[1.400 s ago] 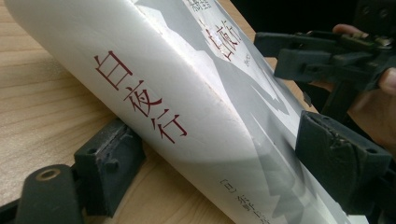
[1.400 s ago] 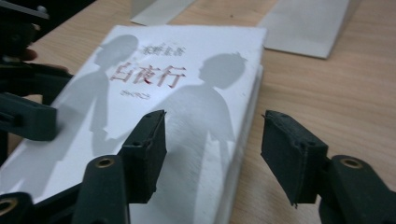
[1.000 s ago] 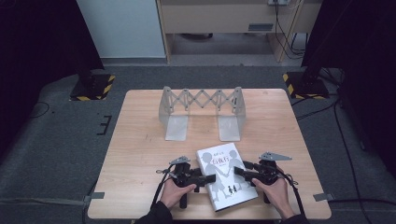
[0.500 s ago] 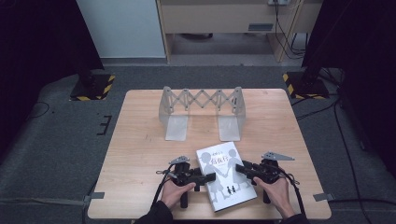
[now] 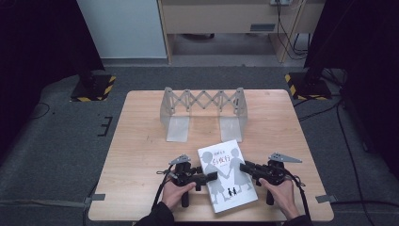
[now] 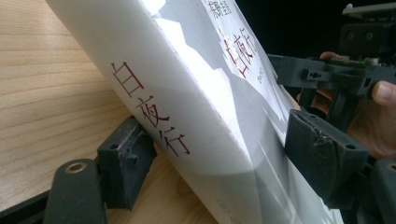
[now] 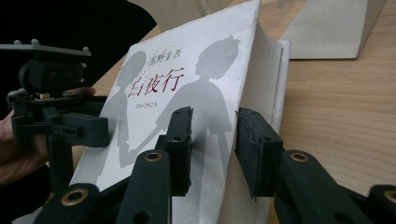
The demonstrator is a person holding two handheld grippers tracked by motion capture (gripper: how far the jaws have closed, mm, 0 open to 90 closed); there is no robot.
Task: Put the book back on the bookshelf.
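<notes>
the thick, stiff, smooth-covered book [image 5: 227, 174] is clamped at spine by left gripper [image 5: 209, 177], at page edge by right gripper [image 5: 244, 167], both jaws closed on it, near the folding rack [image 5: 202, 101].

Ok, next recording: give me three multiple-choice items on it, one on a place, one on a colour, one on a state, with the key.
1. Where does the book lie?
A. at the table's near edge, between the two grippers
B. on the expanding rack
C. on the floor

2. What colour are the title characters on the book's spine?
A. blue
B. dark red
C. green

3. How do the left gripper and the right gripper stand to the book?
A. both well away from it
B. one jaw on each side of an edge
C. both shut and empty

Key: 1 A, the high view shows it there, nearer than the expanding rack. 2 B, the left gripper view shows it. 3 B, each gripper view shows the jaws straddling the book.
</notes>
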